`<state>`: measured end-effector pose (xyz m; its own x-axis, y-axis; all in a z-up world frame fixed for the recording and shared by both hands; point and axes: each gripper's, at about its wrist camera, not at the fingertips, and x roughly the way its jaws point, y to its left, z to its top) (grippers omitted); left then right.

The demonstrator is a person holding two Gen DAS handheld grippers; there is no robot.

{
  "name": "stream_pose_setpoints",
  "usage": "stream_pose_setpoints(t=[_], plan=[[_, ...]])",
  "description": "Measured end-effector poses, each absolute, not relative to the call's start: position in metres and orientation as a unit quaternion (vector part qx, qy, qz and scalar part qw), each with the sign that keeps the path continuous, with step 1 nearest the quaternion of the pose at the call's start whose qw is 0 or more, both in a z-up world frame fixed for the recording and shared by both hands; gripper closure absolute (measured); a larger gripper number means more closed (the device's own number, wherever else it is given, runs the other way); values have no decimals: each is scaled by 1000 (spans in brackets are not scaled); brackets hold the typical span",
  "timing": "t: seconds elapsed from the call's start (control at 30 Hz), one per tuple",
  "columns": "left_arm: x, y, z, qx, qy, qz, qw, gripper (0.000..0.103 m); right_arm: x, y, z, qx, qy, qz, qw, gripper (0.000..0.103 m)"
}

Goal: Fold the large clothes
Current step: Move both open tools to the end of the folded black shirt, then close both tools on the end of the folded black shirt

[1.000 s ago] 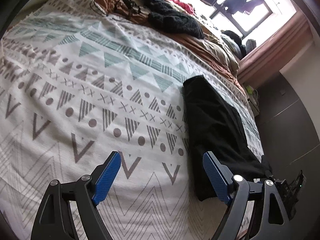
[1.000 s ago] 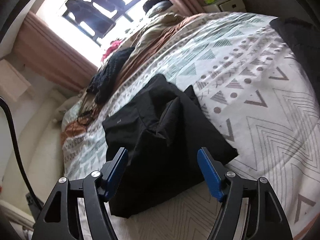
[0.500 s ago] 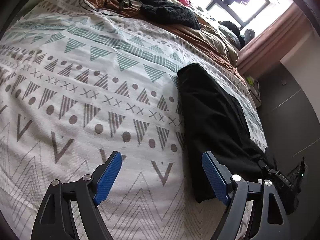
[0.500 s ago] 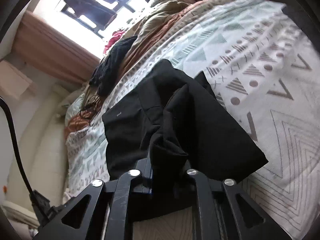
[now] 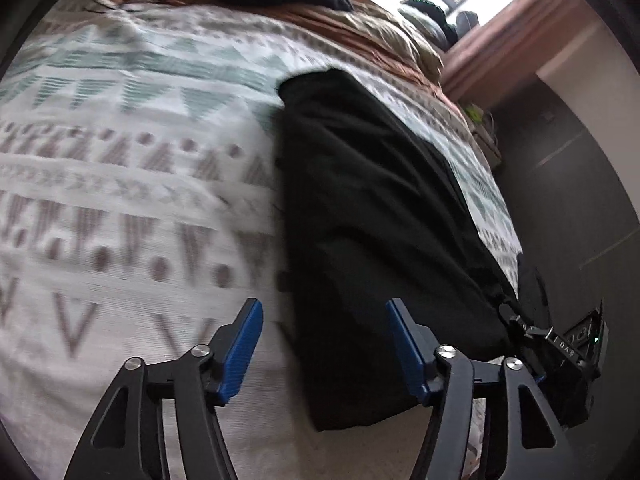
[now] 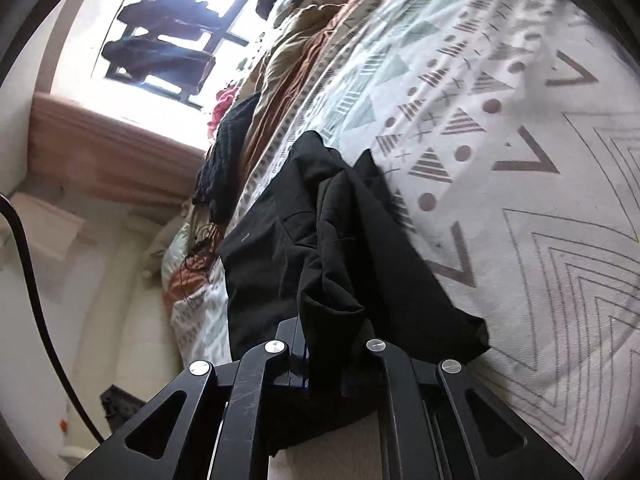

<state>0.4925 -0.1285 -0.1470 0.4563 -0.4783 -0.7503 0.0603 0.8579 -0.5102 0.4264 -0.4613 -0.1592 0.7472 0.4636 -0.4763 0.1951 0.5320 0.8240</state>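
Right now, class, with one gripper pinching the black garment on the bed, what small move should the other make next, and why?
Probably ease the left gripper down onto the black garment's near edge. Its jaws are closing with that edge between them but not yet pinched, while the right gripper already clamps a bunched fold.

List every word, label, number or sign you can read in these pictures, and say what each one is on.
"DAS", partly hidden and possibly cut off: white letters on the black device at the bed's edge, beyond the black trousers, left wrist view.
Small pale mark on the trousers, right wrist view: too small to read.
Nothing readable on the patterned bedspread; only shapes.
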Motion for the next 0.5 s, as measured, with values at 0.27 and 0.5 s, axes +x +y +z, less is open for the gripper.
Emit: stream_pose_setpoints(t=[0.27, 0.5], plan=[[497, -161, -158, -194, 507, -162, 824, 45, 418, -476, -179, 519, 349, 57, 778, 95], [495, -150, -166, -214, 516, -159, 814, 41, 414, -472, -178, 501, 358, 17, 788, 95]])
